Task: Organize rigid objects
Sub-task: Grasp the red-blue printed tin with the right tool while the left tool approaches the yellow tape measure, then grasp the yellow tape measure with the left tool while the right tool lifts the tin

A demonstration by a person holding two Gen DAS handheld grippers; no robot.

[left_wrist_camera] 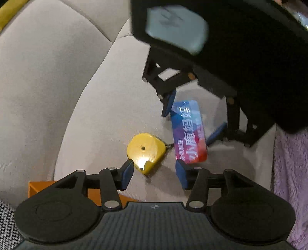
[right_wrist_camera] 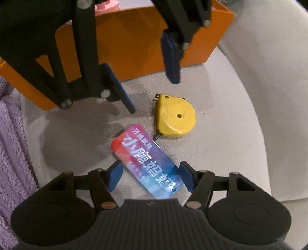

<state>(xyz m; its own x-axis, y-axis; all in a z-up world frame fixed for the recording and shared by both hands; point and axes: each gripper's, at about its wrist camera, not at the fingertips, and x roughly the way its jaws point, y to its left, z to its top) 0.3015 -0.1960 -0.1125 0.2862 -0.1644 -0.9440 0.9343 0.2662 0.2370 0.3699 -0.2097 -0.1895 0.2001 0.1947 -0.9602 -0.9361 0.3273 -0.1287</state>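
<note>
While both grippers point down at the grey cushion [right_wrist_camera: 240, 134], the colourful case [right_wrist_camera: 146, 163] is framed, untouched, by the spread right gripper [right_wrist_camera: 151, 177]; the yellow tape measure [left_wrist_camera: 146, 152] is seen at centre frame by the spread left gripper [left_wrist_camera: 154, 173].

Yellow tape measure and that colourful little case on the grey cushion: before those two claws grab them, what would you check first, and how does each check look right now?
1. Left gripper open: ok, fingers spread.
2. Yellow rounded plastic tape measure lined up with it: not ok, it lies towards one finger, not centred.
3. Right gripper open: ok.
4. Glossy red-to-blue rectangular case between its fingers: ok, though it lies slanted across the gap.
5. The two items apart: cannot tell, the tape measure's tip sits right at the case's corner.
6. Orange cardboard box reachable: ok, it stands just behind; a pink object shows at its top edge.
</note>
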